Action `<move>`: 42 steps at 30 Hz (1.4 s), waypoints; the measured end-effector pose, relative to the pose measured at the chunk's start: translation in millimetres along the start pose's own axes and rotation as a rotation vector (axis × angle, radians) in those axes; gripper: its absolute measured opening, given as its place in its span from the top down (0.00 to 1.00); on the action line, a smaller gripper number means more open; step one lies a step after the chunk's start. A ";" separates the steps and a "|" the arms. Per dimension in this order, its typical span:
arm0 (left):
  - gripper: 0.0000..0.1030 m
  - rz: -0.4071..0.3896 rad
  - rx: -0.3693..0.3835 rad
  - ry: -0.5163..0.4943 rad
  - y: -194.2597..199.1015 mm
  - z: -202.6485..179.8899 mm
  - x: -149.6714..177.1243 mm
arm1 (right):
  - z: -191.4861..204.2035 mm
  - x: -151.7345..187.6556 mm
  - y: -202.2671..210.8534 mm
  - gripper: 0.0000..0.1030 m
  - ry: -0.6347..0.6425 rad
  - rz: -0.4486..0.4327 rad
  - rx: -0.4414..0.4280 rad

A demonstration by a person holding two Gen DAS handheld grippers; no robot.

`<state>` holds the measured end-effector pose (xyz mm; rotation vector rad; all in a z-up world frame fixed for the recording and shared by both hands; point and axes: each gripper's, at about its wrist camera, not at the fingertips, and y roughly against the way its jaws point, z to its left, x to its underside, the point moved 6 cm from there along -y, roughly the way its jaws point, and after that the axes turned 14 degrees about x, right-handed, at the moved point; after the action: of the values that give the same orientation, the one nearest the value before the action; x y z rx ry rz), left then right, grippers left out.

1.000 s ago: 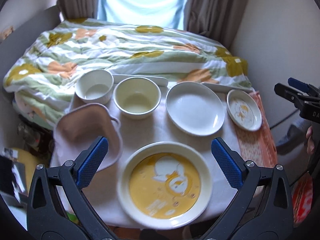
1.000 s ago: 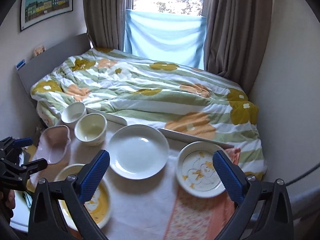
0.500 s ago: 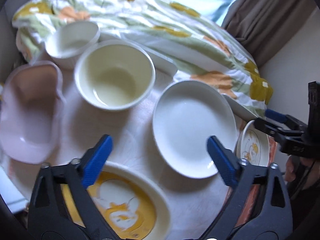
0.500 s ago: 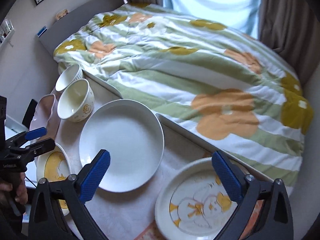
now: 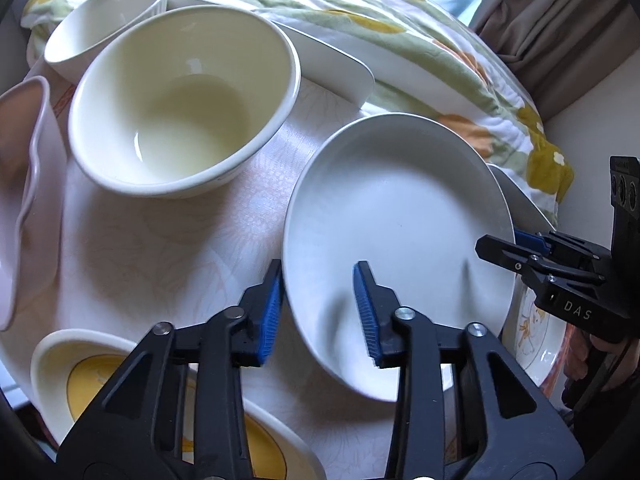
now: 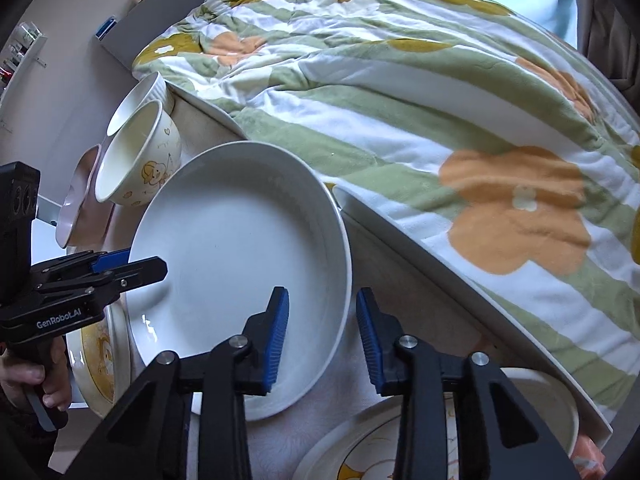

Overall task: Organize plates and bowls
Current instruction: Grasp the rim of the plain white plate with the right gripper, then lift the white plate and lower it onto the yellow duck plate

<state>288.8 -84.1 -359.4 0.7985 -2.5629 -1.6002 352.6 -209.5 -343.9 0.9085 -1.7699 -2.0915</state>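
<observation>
While straddling opposite rims of the round plain white ceramic plate (image 5: 396,240) on the table between the bowls and the printed plates, left gripper (image 5: 318,312) and right gripper (image 6: 322,334) just narrowed, pads apparently not yet pressing (hard to tell). Risk: uneven closing, tipping the plate.

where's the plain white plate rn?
Centre of the table: the white plate sits between the cream bowl on its left and the bed edge, with one gripper straddling each side of its rim.

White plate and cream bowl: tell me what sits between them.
Nothing stands between the cream bowl and the white plate, only a bare strip of patterned tablecloth. The left wrist view shows this plainly.
</observation>
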 end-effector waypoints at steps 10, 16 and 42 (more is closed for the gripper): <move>0.84 -0.005 -0.042 -0.030 -0.1 5.8 -3.6 | -1.6 2.4 -4.5 0.84 0.013 -0.001 0.020; 0.84 -0.001 -0.099 -0.082 0.6 -1.2 -2.5 | 0.4 1.9 -4.2 0.84 0.019 -0.007 0.041; 0.84 -0.057 -0.071 -0.181 74.1 -9.4 8.1 | 29.3 8.2 46.6 0.84 -0.016 -0.075 0.099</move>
<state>253.9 -69.9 -294.5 0.7605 -2.6050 -1.8506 319.5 -201.4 -300.0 1.0012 -1.8900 -2.0777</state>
